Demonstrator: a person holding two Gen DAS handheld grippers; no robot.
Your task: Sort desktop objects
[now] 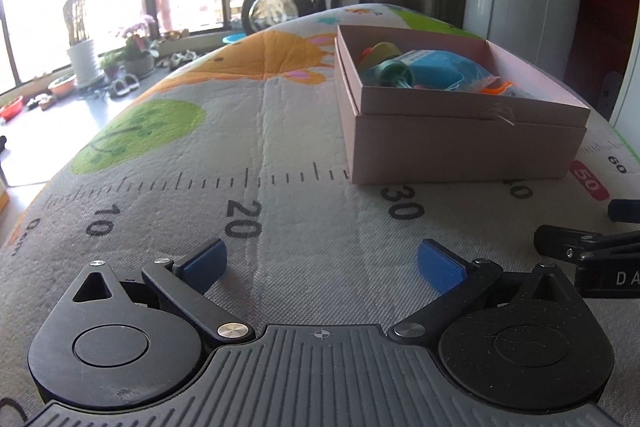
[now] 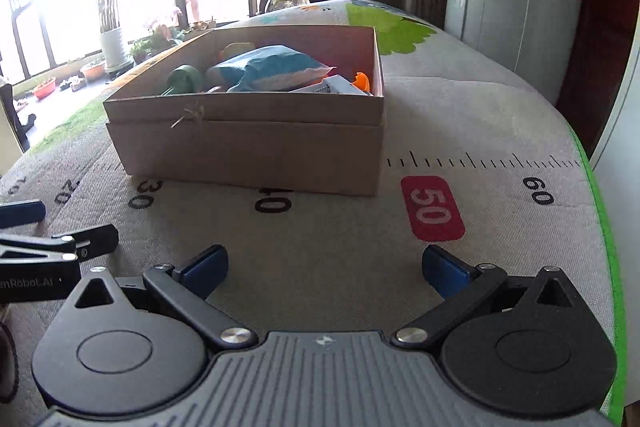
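On the mat (image 2: 460,115), a red label (image 2: 432,207) reads "50".

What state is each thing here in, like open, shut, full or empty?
Left tool: open, nothing between its fingers.
Right tool: open, nothing between its fingers.
Box: open, no lid on top, sitting flat on the mat.
Blue bag: lying inside the box.
Green spool: inside the box, on its side.
Orange piece: inside the box, mostly hidden.
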